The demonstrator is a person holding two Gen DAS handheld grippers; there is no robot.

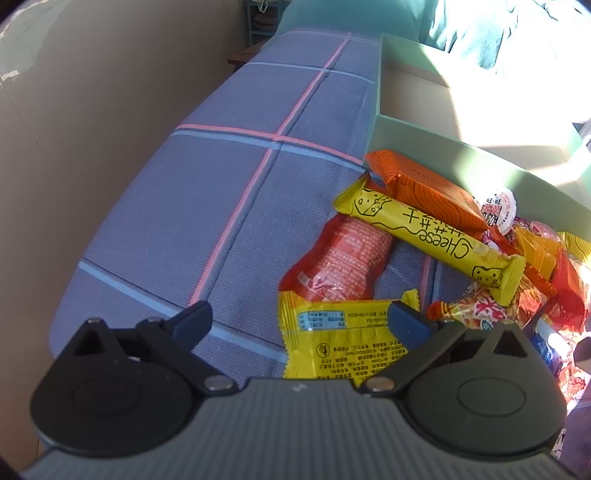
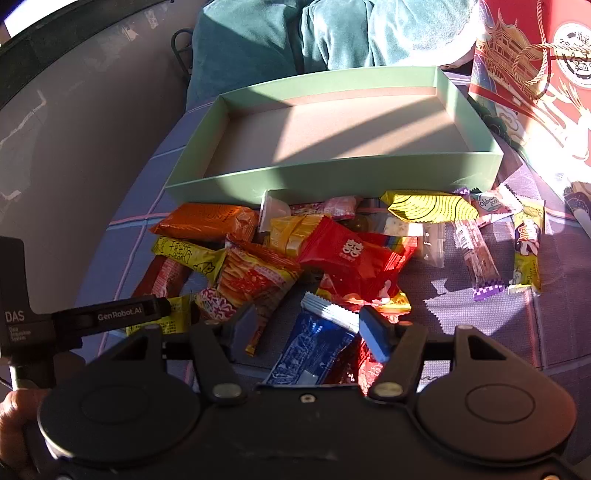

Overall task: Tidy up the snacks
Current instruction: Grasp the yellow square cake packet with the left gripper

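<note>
A pile of wrapped snacks lies on a blue checked cloth (image 1: 207, 206) in front of an empty green box (image 2: 332, 177). My left gripper (image 1: 299, 321) is open, hovering above the near left edge of the pile, over a yellow packet (image 1: 340, 343). A yellow Cheese bar (image 1: 428, 236), an orange packet (image 1: 428, 188) and a red packet (image 1: 343, 258) lie just beyond. My right gripper (image 2: 306, 325) is open above a blue packet (image 2: 314, 350), with a red packet (image 2: 347, 251) and an orange-red noodle packet (image 2: 255, 277) ahead.
The green box also shows in the left wrist view (image 1: 461, 147). A red gift bag (image 2: 543, 74) stands at the box's right. Teal cushions (image 2: 332, 33) lie behind it. The cloth's edge drops off to the floor on the left (image 1: 74, 147).
</note>
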